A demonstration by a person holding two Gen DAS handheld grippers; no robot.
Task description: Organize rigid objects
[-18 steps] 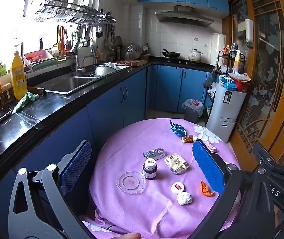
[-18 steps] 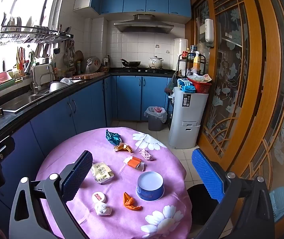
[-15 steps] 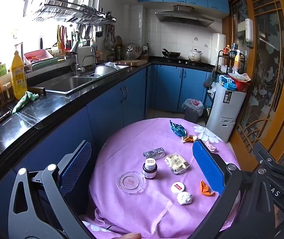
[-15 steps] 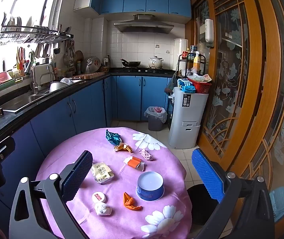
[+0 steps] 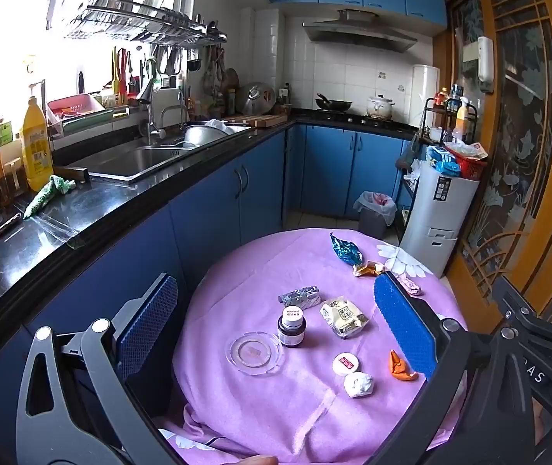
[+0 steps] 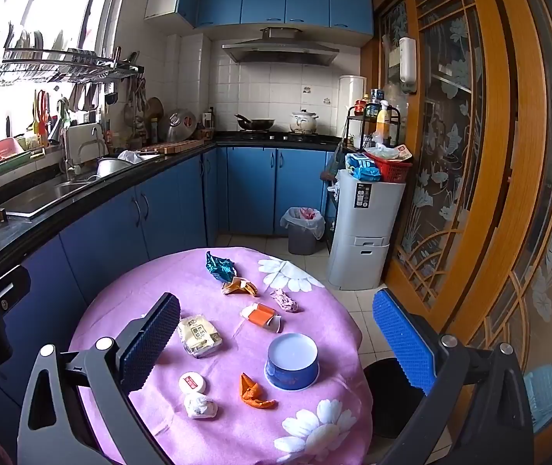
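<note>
Left wrist: left gripper [image 5: 276,329] and right gripper [image 6: 276,345] both spread wide, empty. Risk: clipping bottle [image 5: 291,326], tips easily on soft cloth [image 5: 237,407].

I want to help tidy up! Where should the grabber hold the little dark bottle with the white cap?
Probably best to take the small dark bottle with the white cap across its round body, coming straight down from above. It stands upright, and the clear round lid sits close on one side, so low sideways fingers could bump that. The left gripper is open wide enough.
</note>
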